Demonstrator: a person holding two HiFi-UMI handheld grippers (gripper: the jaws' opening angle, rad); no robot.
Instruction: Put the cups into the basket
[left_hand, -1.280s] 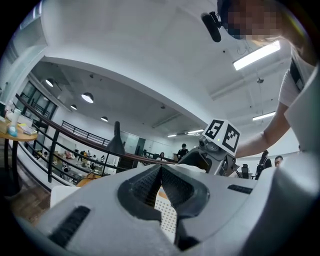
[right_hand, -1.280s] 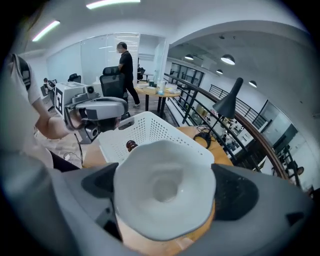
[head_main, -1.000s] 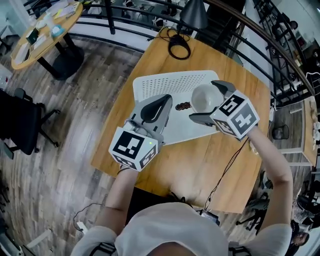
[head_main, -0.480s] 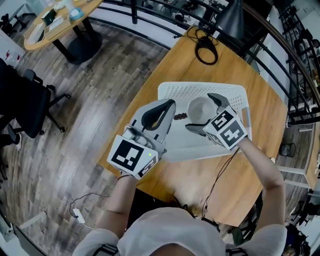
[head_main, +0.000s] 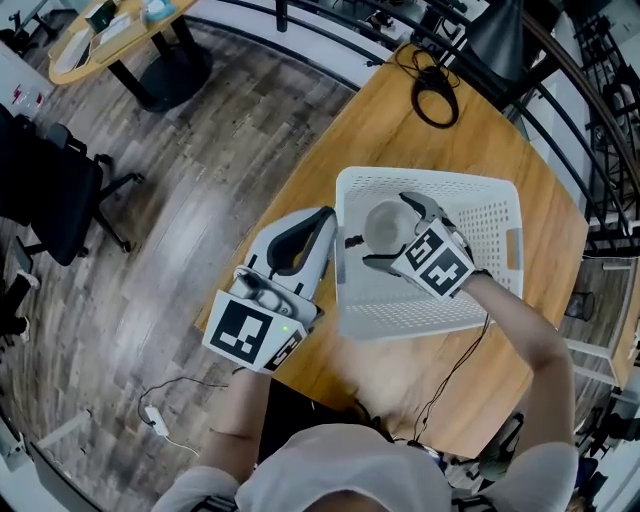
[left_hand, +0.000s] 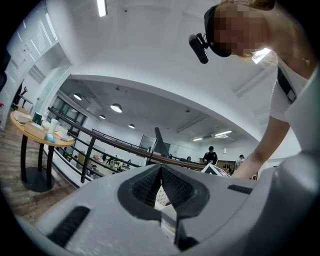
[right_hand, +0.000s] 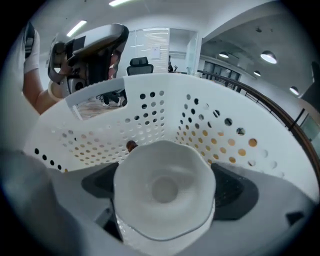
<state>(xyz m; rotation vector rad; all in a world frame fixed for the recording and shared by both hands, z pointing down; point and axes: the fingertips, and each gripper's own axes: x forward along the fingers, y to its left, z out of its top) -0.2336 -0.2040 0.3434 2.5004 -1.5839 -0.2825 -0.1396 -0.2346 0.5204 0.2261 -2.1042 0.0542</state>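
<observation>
While the right gripper (head_main: 388, 232) pinches the white cup (head_main: 384, 224) by its sides, with the scalloped mouth facing back toward the gripper's camera, the cup hangs inside the white perforated basket (head_main: 430, 178) near its left wall, and I cannot tell whether its base touches the floor of the basket. Opening the jaws with a gap below would probably drop the cup tilted, so it could roll onto its side or knock hard against the plastic. The glazed wall looks slick and the wavy rim gives the pads an uneven seat, so a loosened grip might let it twist out early. A small dark object (head_main: 352, 241) lies on the basket floor just beside the cup; setting down on it would leave the cup rocking. The left gripper (head_main: 322, 222) has its jaws pressed together on nothing and sits just outside the basket's left rim, not holding it, so a sideways push from the right gripper could slide the light basket across the wooden table (head_main: 400, 110).
</observation>
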